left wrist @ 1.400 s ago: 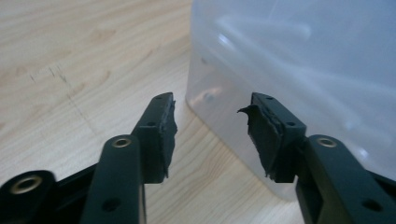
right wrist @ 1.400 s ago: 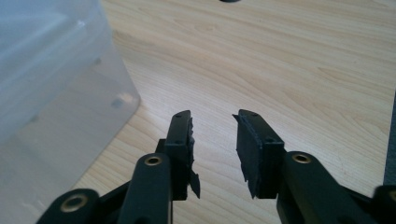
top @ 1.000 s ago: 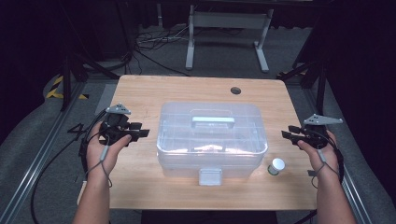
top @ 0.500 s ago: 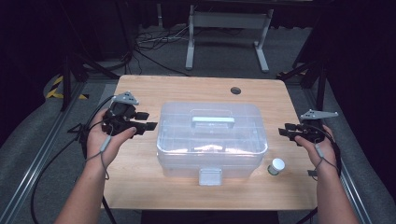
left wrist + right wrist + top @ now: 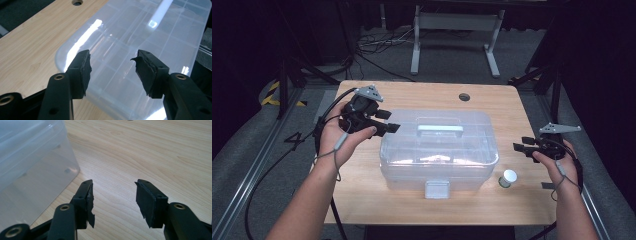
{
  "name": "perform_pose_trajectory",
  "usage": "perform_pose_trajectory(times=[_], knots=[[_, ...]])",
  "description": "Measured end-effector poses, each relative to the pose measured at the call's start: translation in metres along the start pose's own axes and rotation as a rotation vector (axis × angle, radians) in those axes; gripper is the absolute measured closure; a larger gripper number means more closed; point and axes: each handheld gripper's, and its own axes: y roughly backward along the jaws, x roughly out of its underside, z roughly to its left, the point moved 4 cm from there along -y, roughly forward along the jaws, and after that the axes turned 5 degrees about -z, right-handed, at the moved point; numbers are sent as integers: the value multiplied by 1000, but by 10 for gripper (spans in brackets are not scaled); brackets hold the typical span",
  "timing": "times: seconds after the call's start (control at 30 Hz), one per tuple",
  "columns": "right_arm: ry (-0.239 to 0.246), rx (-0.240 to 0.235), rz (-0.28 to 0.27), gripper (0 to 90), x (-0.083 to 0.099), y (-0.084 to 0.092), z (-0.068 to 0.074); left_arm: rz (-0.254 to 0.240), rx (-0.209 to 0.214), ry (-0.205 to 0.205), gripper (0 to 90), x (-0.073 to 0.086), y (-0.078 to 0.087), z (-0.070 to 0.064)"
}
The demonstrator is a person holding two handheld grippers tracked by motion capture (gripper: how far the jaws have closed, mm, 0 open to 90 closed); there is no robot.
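Observation:
A clear plastic box (image 5: 439, 150) with a closed lid, a pale handle (image 5: 440, 131) and a front latch (image 5: 437, 189) stands mid-table. My left gripper (image 5: 388, 121) hovers at the box's left end, raised, jaws just widened and open with nothing between them; in the left gripper view (image 5: 112, 70) it looks down on the lid (image 5: 140, 32). My right gripper (image 5: 518, 145) stays low to the right of the box, jaws also just widened, open and empty; the right gripper view (image 5: 113, 200) shows bare wood and the box wall (image 5: 32, 160). A small white-capped jar (image 5: 508, 178) stands by the box's front right corner.
The wooden table (image 5: 362, 195) has a round cable hole (image 5: 464, 97) at the back. Black cables trail from the left gripper over the table's left edge. A metal frame (image 5: 452, 30) stands on the floor behind the table.
My left hand has risen and moved right and back, up to the box's left end, with its jaws spreading. The right gripper has stayed in place while its jaws opened wider.

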Motion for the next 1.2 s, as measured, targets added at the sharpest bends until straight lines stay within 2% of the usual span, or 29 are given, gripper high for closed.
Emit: perform_pose_trajectory(times=[0.13, 0.27, 0.3, 0.47, 0.53, 0.63, 0.83, 1.0, 1.2], knots=[[-11, 14, 16, 460, 3, 2, -2, -11, 19, -17, 454, -11, -3, -4], [-32, 6, 19, 448, 7, 2, -2, -8, 30, -25, 439, -20, -9, -9], [-31, -10, 21, 448, 8, 1, -2, -9, 30, -33, 439, -22, -11, -10], [-27, -17, 31, 448, 10, -2, -1, -1, 72, -56, 439, -36, -22, -19], [-26, -17, 34, 452, 10, -2, 0, 0, 75, -57, 438, -37, -23, -20], [-24, -22, 49, 458, 12, -4, 0, -14, 99, -80, 432, -42, -34, -28], [-26, -29, 47, 457, 12, -5, 0, 1, 140, -105, 422, -44, -51, -36], [-27, -39, 52, 457, 13, -6, 1, 22, 146, -104, 417, -42, -65, -35], [-32, -45, 51, 451, 14, -6, 2, 72, 149, -97, 430, -31, -81, -34]])
